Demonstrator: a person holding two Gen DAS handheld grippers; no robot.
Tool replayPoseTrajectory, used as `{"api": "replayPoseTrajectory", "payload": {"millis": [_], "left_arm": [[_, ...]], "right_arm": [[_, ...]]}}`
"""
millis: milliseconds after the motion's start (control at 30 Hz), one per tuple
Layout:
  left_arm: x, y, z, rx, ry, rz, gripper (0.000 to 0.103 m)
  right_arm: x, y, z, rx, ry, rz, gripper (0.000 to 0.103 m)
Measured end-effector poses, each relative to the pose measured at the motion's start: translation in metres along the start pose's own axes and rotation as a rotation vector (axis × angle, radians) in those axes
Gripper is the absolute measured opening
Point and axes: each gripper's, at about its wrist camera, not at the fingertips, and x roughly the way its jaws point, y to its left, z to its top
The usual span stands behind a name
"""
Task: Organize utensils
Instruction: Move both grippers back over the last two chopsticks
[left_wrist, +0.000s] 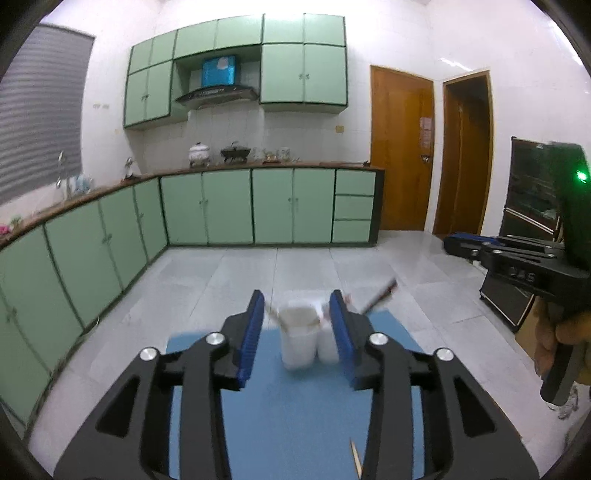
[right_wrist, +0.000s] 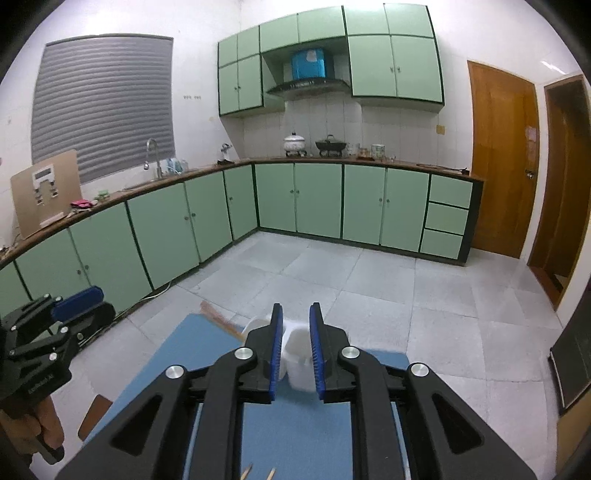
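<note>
Nearest us, loose chopsticks (right_wrist: 245, 472) lie lengthwise on the blue worktop (left_wrist: 295, 413), below both tools. We hold the left hand-held gripper (left_wrist: 297, 314) wide and the right hand-held gripper (right_wrist: 296, 326) narrow, both empty. Straight ahead, two white cups (left_wrist: 299, 343) touch; one holds chopsticks.

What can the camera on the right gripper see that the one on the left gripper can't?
Only the right wrist view shows the tan board leaning on the counter, and the left gripper. Only the left wrist view shows the right gripper and the dark cabinet behind it. Both show the white cups on the blue mat, and the green cabinets.
</note>
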Motion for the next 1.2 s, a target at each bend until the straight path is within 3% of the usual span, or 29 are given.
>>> {"api": "replayPoseTrajectory", "payload": {"millis": [233, 367, 500, 700, 800, 1200], "left_arm": [[-0.075, -0.011, -0.065, -0.014, 0.024, -0.004, 0.047], [-0.098, -0.016, -0.098, -0.038, 0.046, -0.002, 0.049], [-0.115, -0.014, -0.144, -0.08, 0.074, 0.016, 0.053], [-0.126, 0.005, -0.196, -0.161, 0.131, 0.069, 0.054], [-0.13, 0.011, -0.214, -0.196, 0.149, 0.083, 0.055], [-0.127, 0.019, -0.233, -0.207, 0.183, 0.112, 0.055]], "right_arm": [[-0.074, 0.036, -0.101, -0.02, -0.027, -0.006, 0.022], [-0.101, 0.05, -0.168, -0.002, -0.021, -0.043, 0.023], [-0.109, 0.064, -0.243, 0.066, 0.033, -0.086, 0.024], [-0.099, 0.085, -0.323, 0.143, 0.11, -0.134, 0.024], [-0.088, 0.096, -0.344, 0.118, 0.156, -0.124, 0.024], [-0.059, 0.118, -0.343, 0.074, 0.172, -0.088, 0.024]]}}
